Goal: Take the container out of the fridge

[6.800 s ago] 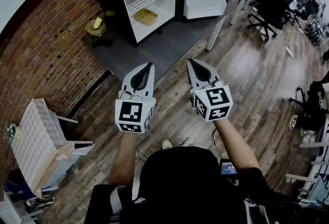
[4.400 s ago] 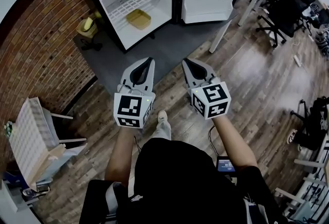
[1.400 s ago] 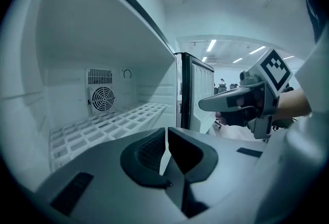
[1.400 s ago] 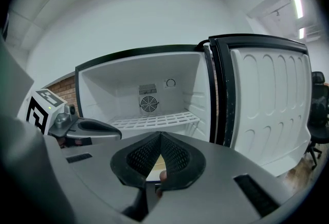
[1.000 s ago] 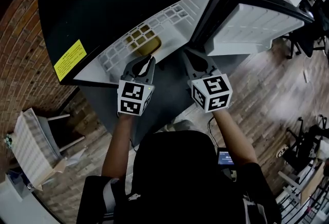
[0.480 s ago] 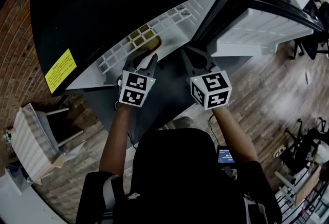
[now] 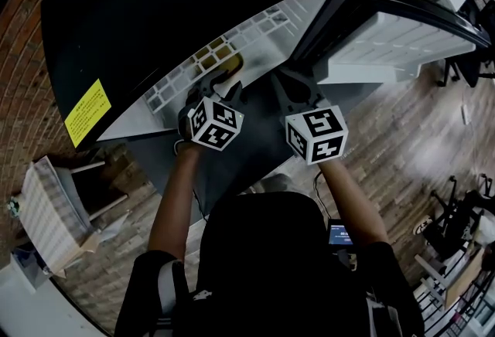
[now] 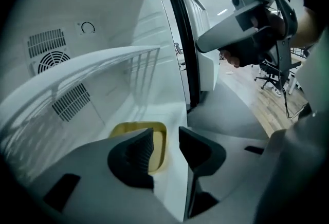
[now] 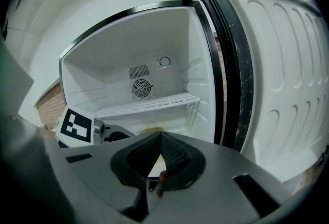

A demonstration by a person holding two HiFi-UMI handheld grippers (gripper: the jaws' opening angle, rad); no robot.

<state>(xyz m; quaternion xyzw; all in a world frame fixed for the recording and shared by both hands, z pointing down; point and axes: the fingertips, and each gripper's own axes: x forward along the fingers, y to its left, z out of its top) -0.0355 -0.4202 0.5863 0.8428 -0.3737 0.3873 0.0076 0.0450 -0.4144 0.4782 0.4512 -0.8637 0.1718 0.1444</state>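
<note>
The left tool (image 8: 165, 141) points down into the open fridge (image 7: 170, 11), and its jaws have just been opening. They now stand wide apart. The yellow container (image 8: 157, 150) lies on the fridge floor, under the wire shelf (image 8: 103, 63). Its near right wall shows in the gap between the jaws, but the pads do not press on it. The right tool (image 9: 160, 138) waits outside the fridge, clenched on nothing.

The main danger is probably a bad bite. If one jaw comes down on the rim instead of inside the container, it may push the shallow container deeper or tip it up. A grip on one wall only could also let the container swing or slip out when it is raised. The wire shelf is close above, so a lift that is too steep may knock the container or the tool against it.
</note>
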